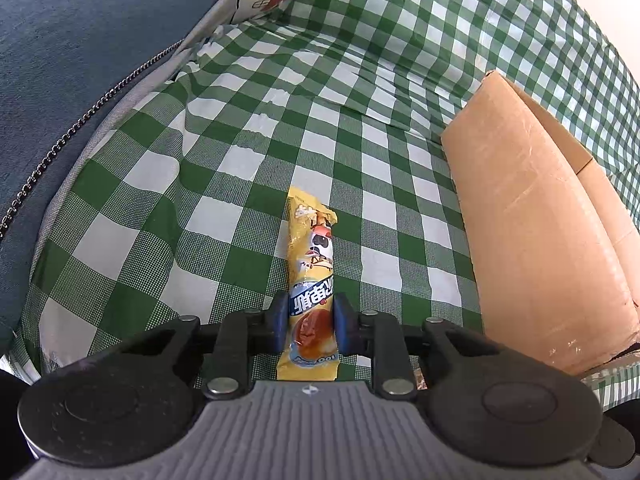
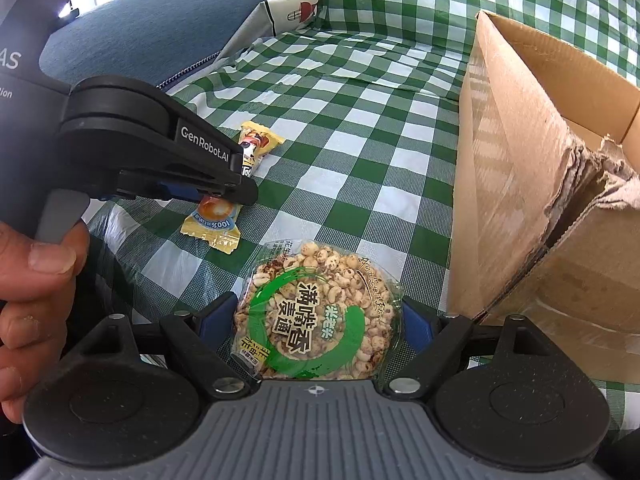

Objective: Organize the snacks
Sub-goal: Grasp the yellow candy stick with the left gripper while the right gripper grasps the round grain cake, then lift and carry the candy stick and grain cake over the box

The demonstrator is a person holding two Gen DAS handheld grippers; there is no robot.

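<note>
A long yellow snack packet (image 1: pixel 312 280) lies on the green-checked cloth (image 1: pixel 224 152). My left gripper (image 1: pixel 311 322) is shut on its near end, blue pads against both sides. It also shows in the right wrist view (image 2: pixel 216 220), where the left gripper (image 2: pixel 240 192) is clamped over its middle. My right gripper (image 2: pixel 318 328) is shut on a round puffed-grain cake packet (image 2: pixel 316 316) with a green ring label, held just above the cloth. An open cardboard box (image 2: pixel 532 184) stands to the right of both grippers; it also shows in the left wrist view (image 1: pixel 536 232).
A blue cushion with a zip (image 1: pixel 80 60) borders the cloth on the left. A white and yellow paper bag (image 2: pixel 296 4) stands at the back. The box's near corner (image 2: pixel 592 184) is torn. A hand (image 2: pixel 32 292) holds the left gripper's handle.
</note>
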